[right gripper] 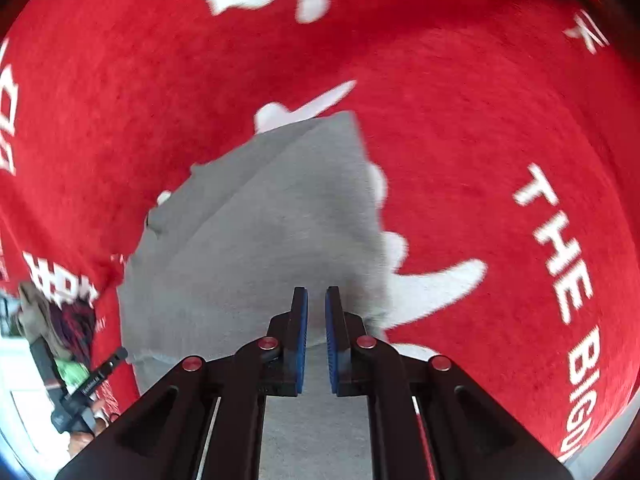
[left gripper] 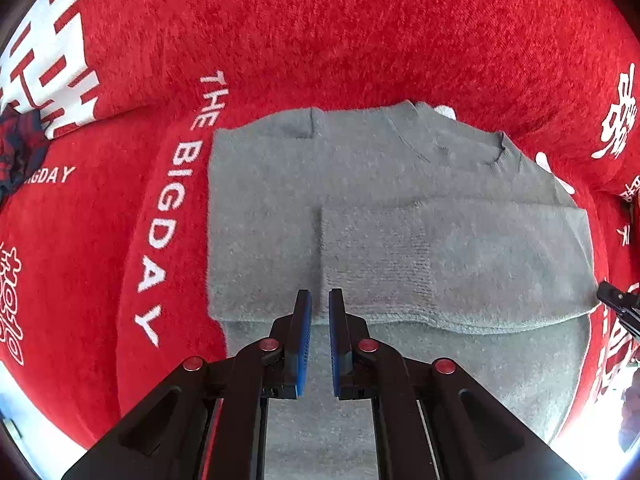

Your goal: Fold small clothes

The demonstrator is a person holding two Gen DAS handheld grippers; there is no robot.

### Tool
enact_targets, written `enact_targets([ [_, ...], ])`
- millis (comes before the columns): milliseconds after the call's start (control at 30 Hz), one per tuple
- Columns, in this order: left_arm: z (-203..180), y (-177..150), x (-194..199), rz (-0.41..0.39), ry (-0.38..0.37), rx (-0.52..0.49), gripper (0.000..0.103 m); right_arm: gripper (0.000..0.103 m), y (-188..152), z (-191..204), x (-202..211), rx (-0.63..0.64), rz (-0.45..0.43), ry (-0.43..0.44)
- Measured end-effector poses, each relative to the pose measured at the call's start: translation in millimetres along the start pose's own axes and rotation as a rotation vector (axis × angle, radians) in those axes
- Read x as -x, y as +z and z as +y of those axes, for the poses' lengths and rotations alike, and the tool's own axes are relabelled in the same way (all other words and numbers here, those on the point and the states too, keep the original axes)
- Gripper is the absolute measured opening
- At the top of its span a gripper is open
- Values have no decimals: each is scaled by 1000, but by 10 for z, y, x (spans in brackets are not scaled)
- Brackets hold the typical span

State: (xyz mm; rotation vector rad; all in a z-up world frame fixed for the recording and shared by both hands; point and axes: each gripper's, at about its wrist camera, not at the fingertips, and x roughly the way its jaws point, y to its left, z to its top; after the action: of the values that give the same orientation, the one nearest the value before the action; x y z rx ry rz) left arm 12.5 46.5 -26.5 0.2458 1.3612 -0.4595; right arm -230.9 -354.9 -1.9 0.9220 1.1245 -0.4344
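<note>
A small grey knit sweater (left gripper: 360, 200) lies flat on a red fleece blanket (left gripper: 320, 32), neckline at the far side, with one sleeve folded across its body (left gripper: 460, 264). My left gripper (left gripper: 320, 300) hovers over the sweater's near part, its blue-padded jaws a narrow gap apart with nothing between them. In the right wrist view the same sweater (right gripper: 248, 240) lies below my right gripper (right gripper: 316, 296), which is over the sweater's right edge, jaws also a narrow gap apart and empty.
The red blanket (right gripper: 460, 120) has white lettering reading THE BIGDAY (left gripper: 172, 208). A dark red patterned garment (left gripper: 20, 148) lies at the far left. The other gripper's tip shows at the right edge (left gripper: 620, 304). A bright floor shows beyond the blanket's near edge.
</note>
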Motion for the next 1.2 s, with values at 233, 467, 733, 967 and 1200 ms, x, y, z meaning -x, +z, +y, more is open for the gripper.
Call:
enact_targets([
  [233,-112,-28,13,-18,55,-14,101,9,-74,-72,-242,14,62,-42],
  [467,-121,7,-58,47,37,2,101,14,-169,-53,-72,42,81,-47],
  [733,-234,-144,-59,98,36,-41,101,64,-522,-65,241,32,91,0],
  [967,-509,-393,-43,147,48,-110,101,64,-803,-142,265,-22,165,94],
  [1200,-796,-647,-97,190,55,-143,101,64,-925,-152,233,27,243,108],
])
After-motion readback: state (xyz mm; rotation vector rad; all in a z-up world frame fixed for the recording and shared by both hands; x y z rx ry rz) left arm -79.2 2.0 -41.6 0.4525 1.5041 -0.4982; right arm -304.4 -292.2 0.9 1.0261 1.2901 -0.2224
